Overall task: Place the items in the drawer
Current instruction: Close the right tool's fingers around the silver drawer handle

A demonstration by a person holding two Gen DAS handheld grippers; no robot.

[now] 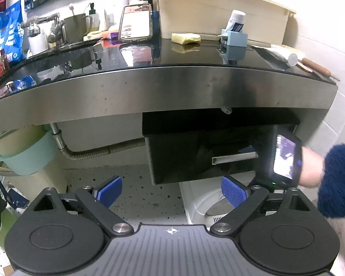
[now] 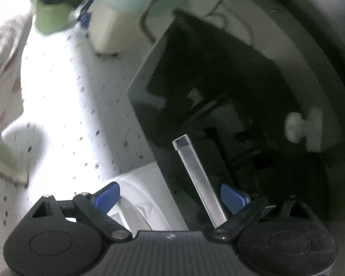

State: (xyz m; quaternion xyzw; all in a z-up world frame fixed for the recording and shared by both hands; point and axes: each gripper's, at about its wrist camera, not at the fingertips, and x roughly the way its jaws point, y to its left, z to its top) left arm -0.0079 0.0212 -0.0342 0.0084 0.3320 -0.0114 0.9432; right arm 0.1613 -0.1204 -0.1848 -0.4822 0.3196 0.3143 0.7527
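Apparently the drawer [image 1: 202, 154] under the counter [image 1: 163, 92] is approached first: the right gripper [image 2: 170, 197] is held open around its handle [image 2: 199, 181], while the left gripper [image 1: 171, 194], open and empty, is kept back.

Empty wide-spread left gripper [image 1: 171, 192] below black drawer [image 1: 207, 154] with silver handle [image 1: 235, 157], under glossy countertop [image 1: 184, 55]

A glossy black counter [image 1: 195, 55] with steel edging stands above speckled floor [image 1: 131, 184], beside white-tiled wall [image 1: 333, 73].
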